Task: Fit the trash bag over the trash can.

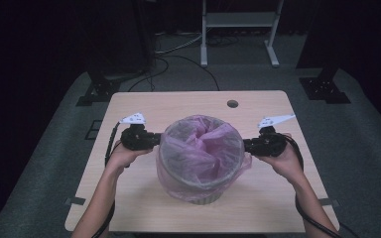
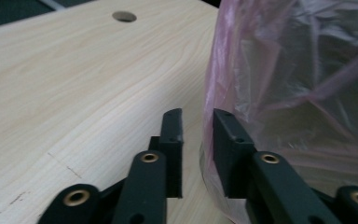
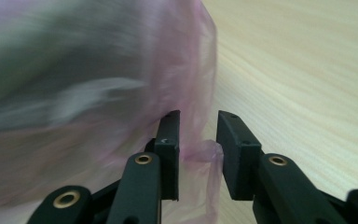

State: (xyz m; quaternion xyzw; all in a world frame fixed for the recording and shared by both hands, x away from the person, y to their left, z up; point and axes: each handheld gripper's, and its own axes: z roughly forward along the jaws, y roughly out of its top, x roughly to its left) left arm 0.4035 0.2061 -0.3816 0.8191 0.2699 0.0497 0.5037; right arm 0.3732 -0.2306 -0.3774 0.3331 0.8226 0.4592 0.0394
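Observation:
A round grey bin (image 1: 203, 197) lined with a thin pink plastic bag (image 1: 200, 148) stands mid-table, the bag's rim folded down over the outside. My left gripper (image 1: 158, 140) is at the bin's left side and my right gripper (image 1: 245, 145) at its right, both at rim height. In the left gripper view the left gripper (image 2: 198, 114) has its jaws a little apart, with the bag's edge (image 2: 212, 93) beside the right jaw. In the right gripper view the right gripper (image 3: 198, 116) also stands apart, and a fold of bag film (image 3: 200, 151) hangs loose between its jaws.
The bin rests on a light wooden table (image 1: 144, 106) with a cable hole (image 1: 232, 103) near its far edge. A white metal frame (image 1: 238, 29) and dark stands sit on the floor beyond. Cables trail back from both grippers along the forearms.

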